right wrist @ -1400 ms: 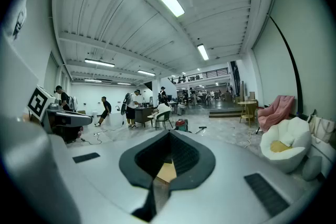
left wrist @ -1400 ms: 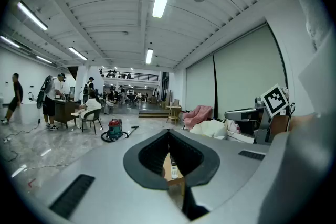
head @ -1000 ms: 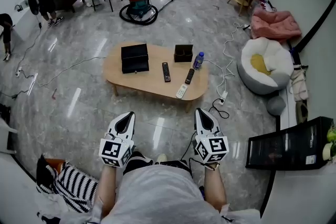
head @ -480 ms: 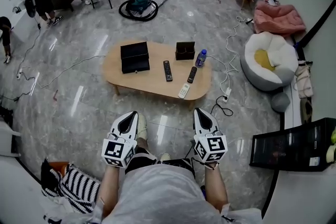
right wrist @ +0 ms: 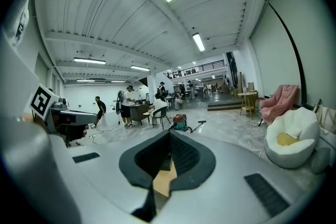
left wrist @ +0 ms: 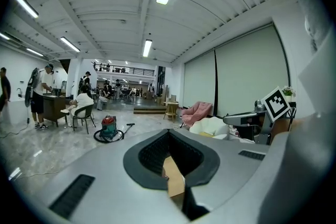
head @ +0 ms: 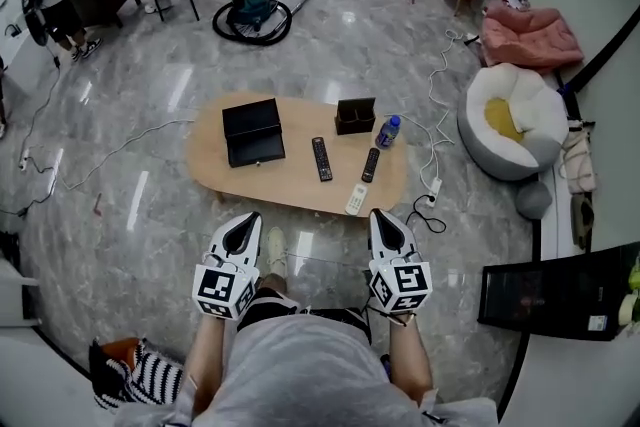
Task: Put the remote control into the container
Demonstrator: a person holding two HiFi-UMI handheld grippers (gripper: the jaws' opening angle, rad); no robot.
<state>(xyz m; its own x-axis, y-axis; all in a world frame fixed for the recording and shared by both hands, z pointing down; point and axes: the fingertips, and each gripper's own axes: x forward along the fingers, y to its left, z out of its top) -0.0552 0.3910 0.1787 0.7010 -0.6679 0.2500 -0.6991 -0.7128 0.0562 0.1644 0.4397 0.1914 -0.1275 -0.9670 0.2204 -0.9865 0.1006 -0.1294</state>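
Observation:
A low oval wooden table (head: 215, 170) stands ahead of me on the marble floor. On it lie two black remote controls, one (head: 322, 158) at the middle and one (head: 370, 164) to its right, plus a white remote (head: 356, 199) at the near edge. An open black box (head: 252, 132) sits on the table's left part, a smaller black container (head: 355, 115) at the back. Both grippers hang in front of my waist, short of the table. The left gripper (head: 243, 220) (left wrist: 169, 131) and the right gripper (head: 383, 216) (right wrist: 169, 132) are shut and hold nothing.
A water bottle (head: 388, 131) stands by the small container. Cables trail over the floor near the table's right end (head: 430, 190). A vacuum cleaner (head: 250, 0) sits beyond, a white beanbag (head: 505, 120) to the right, a black cabinet (head: 555, 290) near right, and people at a desk far left.
The table has come closer and lower in the head view as I step toward it. Both grippers stay shut in the same place before my waist.

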